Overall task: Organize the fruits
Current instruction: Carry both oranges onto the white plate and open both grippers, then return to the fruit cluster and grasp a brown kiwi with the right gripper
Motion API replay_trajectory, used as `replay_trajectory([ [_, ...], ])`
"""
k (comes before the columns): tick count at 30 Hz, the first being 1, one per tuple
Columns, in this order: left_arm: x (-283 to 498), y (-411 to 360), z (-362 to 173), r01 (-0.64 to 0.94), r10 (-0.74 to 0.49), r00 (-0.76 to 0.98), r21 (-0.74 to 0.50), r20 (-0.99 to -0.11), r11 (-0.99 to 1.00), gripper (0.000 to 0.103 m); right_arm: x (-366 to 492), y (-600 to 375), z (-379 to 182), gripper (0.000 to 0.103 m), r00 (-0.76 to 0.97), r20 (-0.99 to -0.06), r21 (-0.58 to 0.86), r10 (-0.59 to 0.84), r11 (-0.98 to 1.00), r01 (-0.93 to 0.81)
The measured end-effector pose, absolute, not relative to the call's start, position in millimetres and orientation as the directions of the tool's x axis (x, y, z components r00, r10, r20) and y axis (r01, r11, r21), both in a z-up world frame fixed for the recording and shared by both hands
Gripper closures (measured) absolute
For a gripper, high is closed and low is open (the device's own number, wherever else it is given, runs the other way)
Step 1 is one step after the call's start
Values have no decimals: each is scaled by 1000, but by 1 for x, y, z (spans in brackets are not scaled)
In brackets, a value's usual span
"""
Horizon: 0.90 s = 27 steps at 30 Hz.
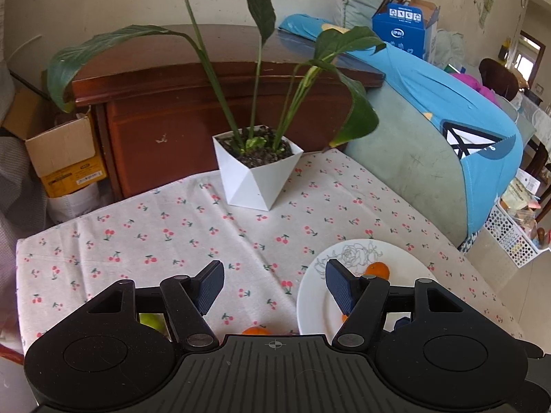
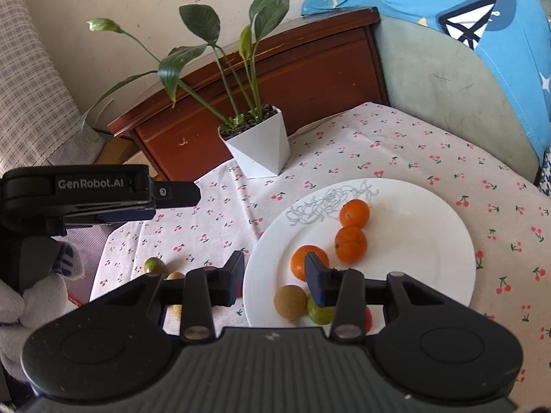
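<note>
A white plate (image 2: 430, 241) lies on the cherry-print tablecloth. It holds three oranges (image 2: 351, 243), a brown round fruit (image 2: 290, 302) and a green fruit (image 2: 318, 313). My right gripper (image 2: 273, 275) is open and empty, hovering over the plate's near left rim. A green fruit (image 2: 154, 264) and small brown fruits (image 2: 175, 276) lie on the cloth left of the plate. My left gripper (image 1: 273, 284) is open and empty above the cloth, left of the plate (image 1: 310, 303). An orange (image 1: 377, 270) on the plate, an orange (image 1: 256, 330) and a green fruit (image 1: 153, 321) on the cloth peek from behind it.
A white faceted pot (image 1: 256, 175) with a tall leafy plant stands at the table's far side. A dark wooden cabinet (image 1: 165, 120) is behind it. A sofa with blue cover (image 1: 447, 120) flanks the right edge. Cardboard boxes (image 1: 65, 151) stand on the left.
</note>
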<state>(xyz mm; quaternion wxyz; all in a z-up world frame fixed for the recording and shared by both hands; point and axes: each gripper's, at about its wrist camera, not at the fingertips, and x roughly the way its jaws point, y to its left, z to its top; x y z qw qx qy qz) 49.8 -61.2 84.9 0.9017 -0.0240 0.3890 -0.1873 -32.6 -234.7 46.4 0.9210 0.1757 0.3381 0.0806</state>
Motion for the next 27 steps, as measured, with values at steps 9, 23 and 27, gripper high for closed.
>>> replay_trajectory([
  [9,49,-24,83,282,-317,623,-172,-715,944,37,-35,-200,44,62,723,-596,365,351,920,-145],
  [23,48,14,58,205,-249,582,-156,-775,966,37,-21,-153,19,62,647,-655,318,391,919,-232],
  [27,47,22,51,187,-238,566,-158,-790,970,37,-17,-144,14,63,643,-664,299,381,924,-238],
])
